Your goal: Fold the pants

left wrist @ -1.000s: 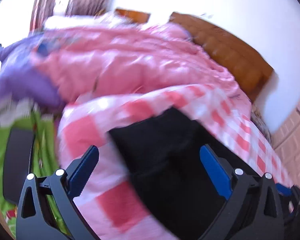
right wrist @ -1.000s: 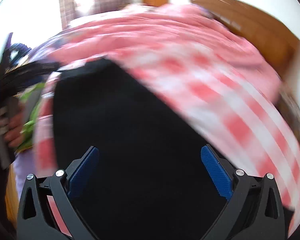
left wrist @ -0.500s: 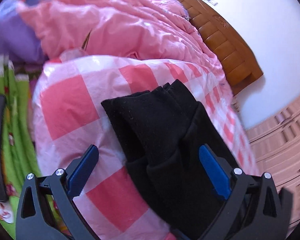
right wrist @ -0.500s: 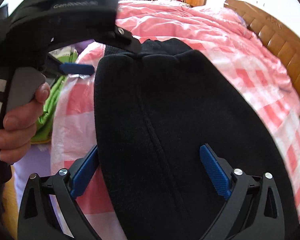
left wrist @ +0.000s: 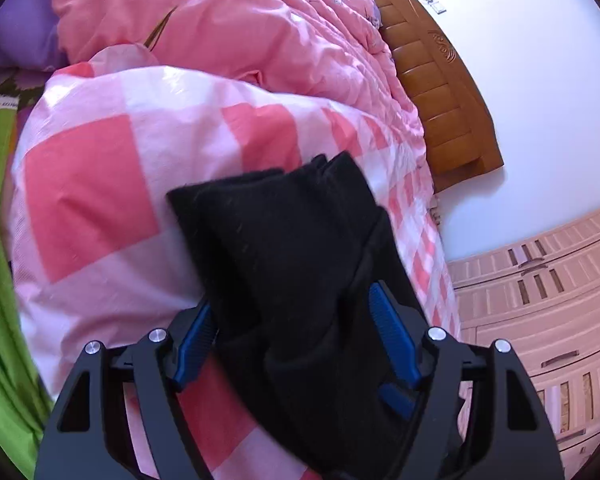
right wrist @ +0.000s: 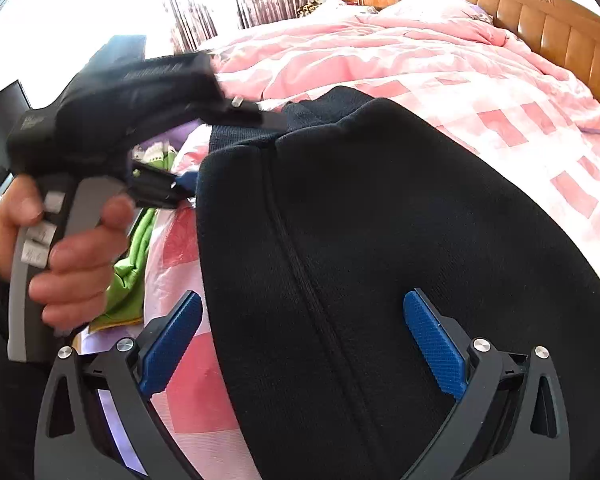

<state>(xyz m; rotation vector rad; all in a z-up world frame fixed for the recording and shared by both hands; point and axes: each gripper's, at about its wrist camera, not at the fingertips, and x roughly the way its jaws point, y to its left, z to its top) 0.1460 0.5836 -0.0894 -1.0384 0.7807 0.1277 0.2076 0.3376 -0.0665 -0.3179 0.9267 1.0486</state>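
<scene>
Left gripper (left wrist: 296,344) closing around black pants (left wrist: 284,248) on the checked quilt (left wrist: 100,184); right gripper (right wrist: 304,344) wide, empty. Advise gathering all layers.

One pair of black pants (right wrist: 380,240) and two grippers (left wrist: 296,328) (right wrist: 304,332) are counted. One hand (right wrist: 68,248), one headboard (left wrist: 440,80) and one wardrobe (left wrist: 540,320) are seen.

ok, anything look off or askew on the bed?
Nothing damaged. The black pants are bunched and uneven at the end where the left gripper is closing around them, layers not lined up on the checked sheet.
</scene>
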